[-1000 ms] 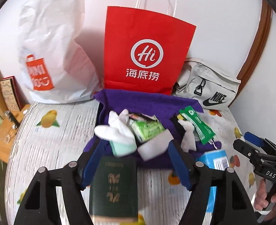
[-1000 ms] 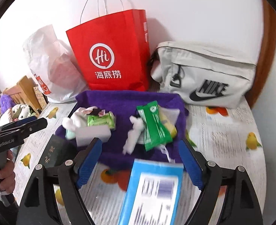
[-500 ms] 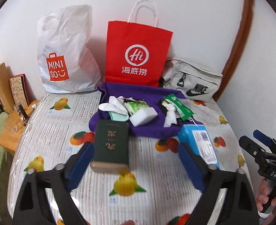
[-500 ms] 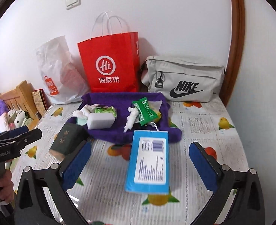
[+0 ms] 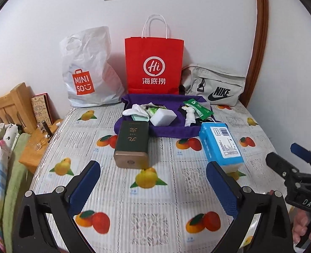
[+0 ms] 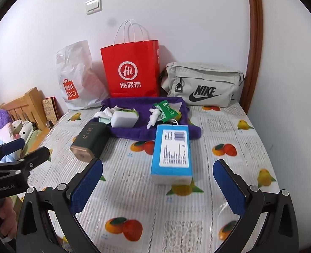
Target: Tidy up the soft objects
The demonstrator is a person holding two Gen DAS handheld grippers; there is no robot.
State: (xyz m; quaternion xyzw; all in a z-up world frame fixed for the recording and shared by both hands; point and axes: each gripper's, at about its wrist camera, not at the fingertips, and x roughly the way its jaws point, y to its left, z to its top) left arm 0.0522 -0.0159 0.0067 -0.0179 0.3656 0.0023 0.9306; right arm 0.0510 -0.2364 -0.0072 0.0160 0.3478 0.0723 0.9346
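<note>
In the left wrist view, the left gripper (image 5: 153,181) was seen with jaws spread wide and nothing between them, having just been opening. The green box (image 5: 132,143) lay on the worktop (image 5: 172,200) just beyond, its far end touching the purple cloth (image 5: 166,129).

In the right wrist view, the right gripper (image 6: 157,183) was held apart and empty. The blue pack (image 6: 172,151) lay ahead, overlapping the cloth's near edge, where socks (image 6: 107,112) and packets were piled.

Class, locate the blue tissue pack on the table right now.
In the right wrist view the blue tissue pack lies mid-table, its far end overlapping the purple cloth, with the dark green box to its left.
</note>
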